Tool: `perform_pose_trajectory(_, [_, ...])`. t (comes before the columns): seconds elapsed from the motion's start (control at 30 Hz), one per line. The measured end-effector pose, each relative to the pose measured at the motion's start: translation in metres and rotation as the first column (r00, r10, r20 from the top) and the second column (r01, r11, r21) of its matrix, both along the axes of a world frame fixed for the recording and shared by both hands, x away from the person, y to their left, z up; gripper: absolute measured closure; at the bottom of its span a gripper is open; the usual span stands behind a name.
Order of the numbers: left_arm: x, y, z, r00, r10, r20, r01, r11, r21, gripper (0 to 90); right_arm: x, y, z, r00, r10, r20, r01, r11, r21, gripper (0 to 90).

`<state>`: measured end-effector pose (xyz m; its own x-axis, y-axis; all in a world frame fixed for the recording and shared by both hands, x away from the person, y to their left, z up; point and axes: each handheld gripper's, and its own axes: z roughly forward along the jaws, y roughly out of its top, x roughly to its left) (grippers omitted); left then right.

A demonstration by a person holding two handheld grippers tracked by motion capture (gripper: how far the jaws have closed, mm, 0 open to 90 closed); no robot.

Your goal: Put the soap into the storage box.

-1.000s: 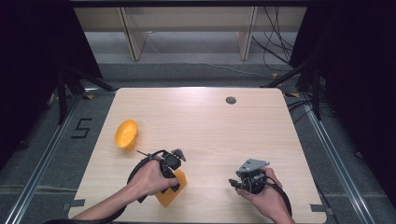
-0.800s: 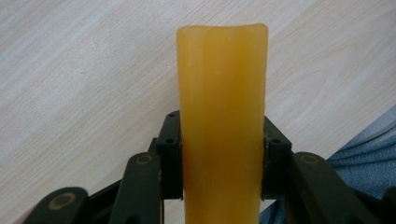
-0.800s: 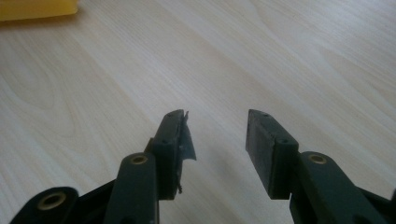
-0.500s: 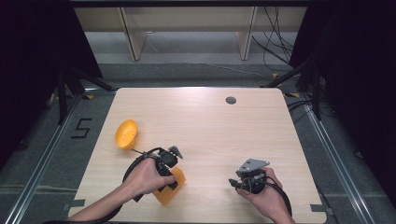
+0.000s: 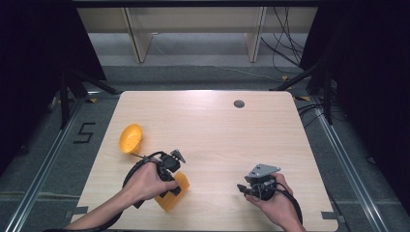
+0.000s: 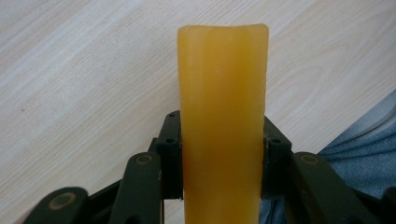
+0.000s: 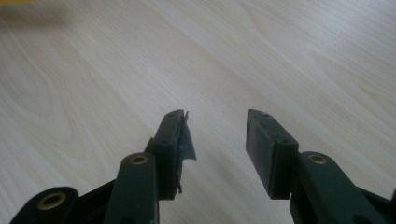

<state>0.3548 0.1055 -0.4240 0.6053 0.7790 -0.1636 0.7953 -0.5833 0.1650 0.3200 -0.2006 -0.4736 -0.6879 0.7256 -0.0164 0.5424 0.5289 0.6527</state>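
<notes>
Now the left gripper (image 5: 170, 180) is clamped on an orange block (image 6: 222, 121) near the table's (image 5: 217, 130) front-left corner, while the right gripper (image 7: 215, 140) sits parted and empty by the front edge. Orange bowl (image 5: 130, 137) waits untouched; nothing looks placed yet.

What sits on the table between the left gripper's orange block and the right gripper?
Nothing: in the high view, bare table runs from the orange block to the right gripper.
</notes>
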Motion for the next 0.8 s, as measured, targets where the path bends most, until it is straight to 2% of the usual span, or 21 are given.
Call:
perform_pose_trajectory(0.23, [0.002,0.008,0.004,0.9999,0.005,0.012,-0.005,1.0,0.003,60.4,0.0,0.0,0.0,1.0,-0.001,-0.002,0.001,1.0,0.0,57.4])
perform_pose_trajectory(0.33, [0.001,0.009,0.006,0.9997,0.015,0.02,-0.015,0.9998,-0.009,60.4,0.0,0.0,0.0,0.9999,-0.008,-0.007,0.008,1.0,0.005,56.9])
perform_pose_trajectory(0.47, [0.003,0.012,0.01,0.9998,0.009,0.018,-0.009,0.9999,-0.008,60.4,0.0,-0.001,0.001,0.9999,-0.008,0.008,0.008,1.0,0.001,55.2])
perform_pose_trajectory(0.8, [0.004,0.022,0.013,0.9994,0.029,0.021,-0.029,0.9996,-0.006,60.4,-0.001,-0.001,0.002,0.9997,-0.023,0.002,0.023,1.0,-0.004,50.4])
